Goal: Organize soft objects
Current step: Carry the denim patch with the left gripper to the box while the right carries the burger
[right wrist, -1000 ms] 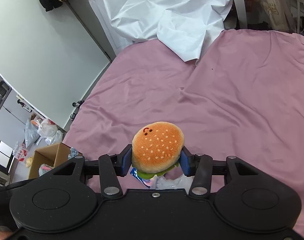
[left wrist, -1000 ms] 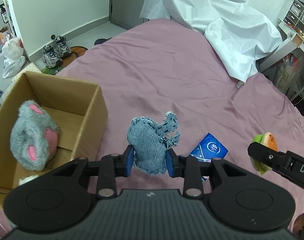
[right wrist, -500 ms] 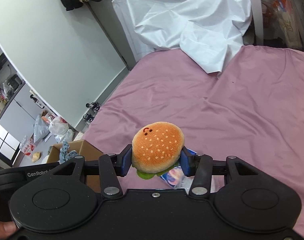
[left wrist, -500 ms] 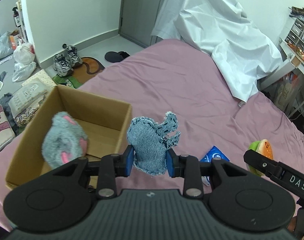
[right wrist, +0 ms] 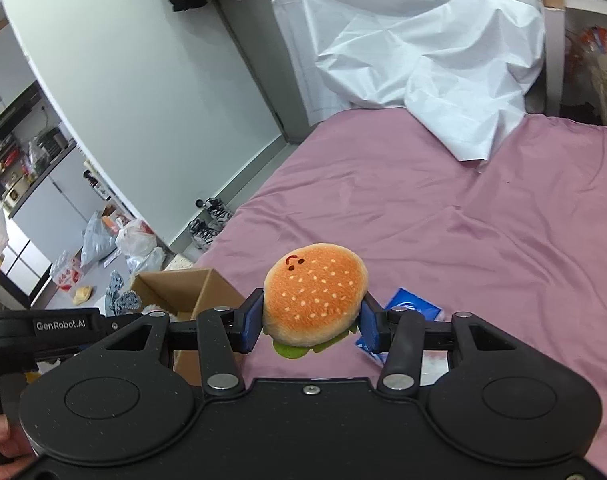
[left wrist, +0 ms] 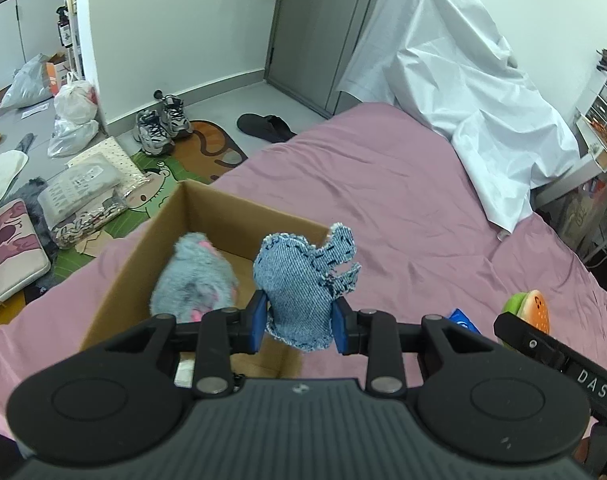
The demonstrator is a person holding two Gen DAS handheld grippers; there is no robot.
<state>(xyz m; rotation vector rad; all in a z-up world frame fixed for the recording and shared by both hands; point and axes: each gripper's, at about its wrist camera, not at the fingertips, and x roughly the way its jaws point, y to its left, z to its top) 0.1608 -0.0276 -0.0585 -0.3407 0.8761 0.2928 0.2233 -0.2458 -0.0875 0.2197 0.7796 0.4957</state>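
A frayed denim toy (left wrist: 303,288) and a plush burger (right wrist: 314,295) are being held aloft; a grey plush (left wrist: 197,280) is lying in the cardboard box (left wrist: 239,212).

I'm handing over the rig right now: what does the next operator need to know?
Left gripper: shut on the blue denim stuffed toy, held above the open cardboard box.
Right gripper: shut on the orange plush hamburger, above the pink bedsheet.
Done: grey furry plush toy lies inside the box.
Left: drop both held toys in; a blue packet lies on the sheet.
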